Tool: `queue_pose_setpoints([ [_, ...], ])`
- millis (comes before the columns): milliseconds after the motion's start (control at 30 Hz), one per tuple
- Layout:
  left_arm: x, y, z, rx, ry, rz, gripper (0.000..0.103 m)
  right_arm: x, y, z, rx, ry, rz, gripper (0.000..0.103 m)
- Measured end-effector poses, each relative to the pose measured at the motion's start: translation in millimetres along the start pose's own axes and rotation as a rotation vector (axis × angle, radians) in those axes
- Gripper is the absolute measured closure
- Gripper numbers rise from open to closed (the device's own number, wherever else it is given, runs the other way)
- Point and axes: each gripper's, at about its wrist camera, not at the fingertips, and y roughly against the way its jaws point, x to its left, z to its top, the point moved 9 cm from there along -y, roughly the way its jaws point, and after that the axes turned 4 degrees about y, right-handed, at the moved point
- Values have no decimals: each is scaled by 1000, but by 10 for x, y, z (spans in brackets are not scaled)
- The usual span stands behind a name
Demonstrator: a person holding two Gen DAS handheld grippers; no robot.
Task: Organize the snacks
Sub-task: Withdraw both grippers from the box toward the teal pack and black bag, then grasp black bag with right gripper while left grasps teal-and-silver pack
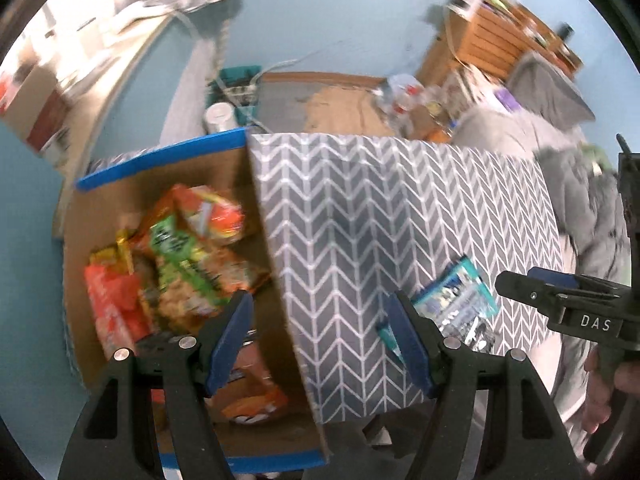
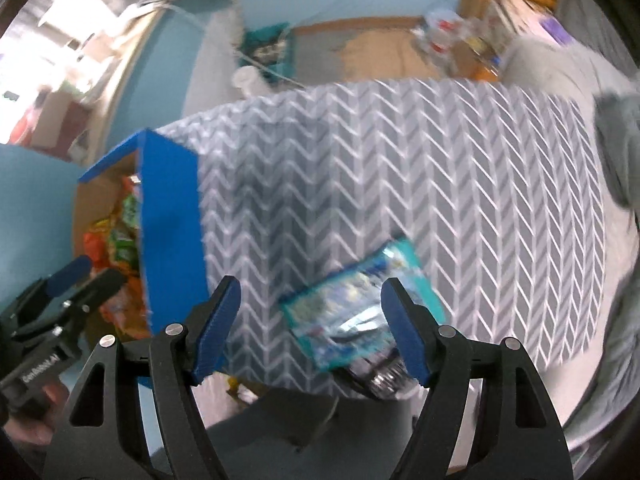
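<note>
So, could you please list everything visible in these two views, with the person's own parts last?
Cardboard box with blue-taped rim: one, brown, left end of the table, open.
Crinkly snack packets: several, orange, green and yellow, piled inside the box.
Teal foil snack packet: one, teal and silver, lying on the cloth near the table's front edge.
Grey chevron-patterned tablecloth: one, grey and white, covering the table.
White cylindrical container: one, beyond the box.
Orange slatted wooden shelf: one, far right, cluttered.
Left gripper: black with blue pads, open, above the box's right wall.
Right gripper: same colours, open, over the teal packet, pads not pressing on it.
</note>
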Motion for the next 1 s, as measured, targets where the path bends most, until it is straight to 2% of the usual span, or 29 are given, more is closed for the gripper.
queue_pose_setpoints([
  [100,-203,-64,6,14,-70,-13,31,-276,11,-150,8,-69,-17,30],
  [167,-325,-111,-2,25,-109,-23,27,-437,13,-247,12,-113,-28,29],
  [533,-818,-500,-244,133,-244,-61,27,-1008,-274,-922,77,-324,-47,28],
  [767,-891,-702,-448,194,-275,-48,27,-1032,-550,-1187,118,-406,10,28],
  [1000,-883,-870,-626,228,-283,-26,27,-972,-773,-1245,141,-397,12,28],
])
